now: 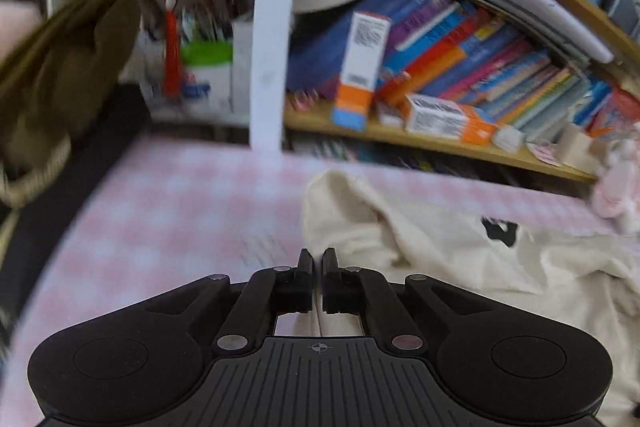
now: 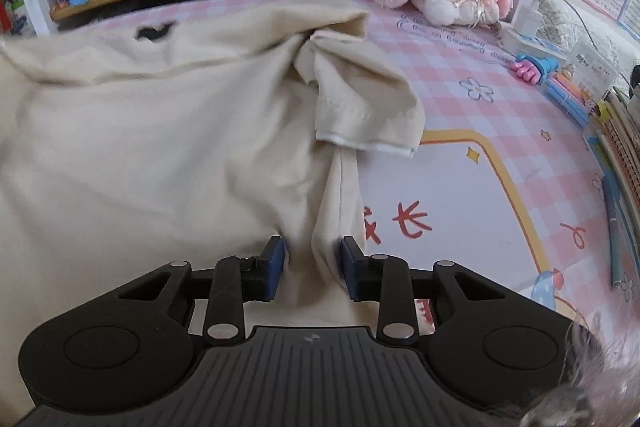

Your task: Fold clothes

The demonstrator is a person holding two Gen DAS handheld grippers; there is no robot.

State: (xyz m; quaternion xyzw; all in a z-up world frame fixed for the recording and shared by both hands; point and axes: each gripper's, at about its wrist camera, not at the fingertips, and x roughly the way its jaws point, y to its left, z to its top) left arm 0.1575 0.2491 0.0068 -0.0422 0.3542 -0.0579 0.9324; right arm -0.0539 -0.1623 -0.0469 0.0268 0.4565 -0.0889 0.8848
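Left gripper [image 1: 319, 263] jaws clenched, holding nothing. Right gripper [image 2: 312, 263] jaws straddling bunched cream shirt [image 2: 140, 131] edge, not pinching, probably readying fold on table [image 2: 460, 99].

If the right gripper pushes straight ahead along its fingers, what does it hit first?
Probably the cream shirt: a ridge of its fabric already lies between the right gripper fingers, with the folded sleeve further on. Depth is uncertain.
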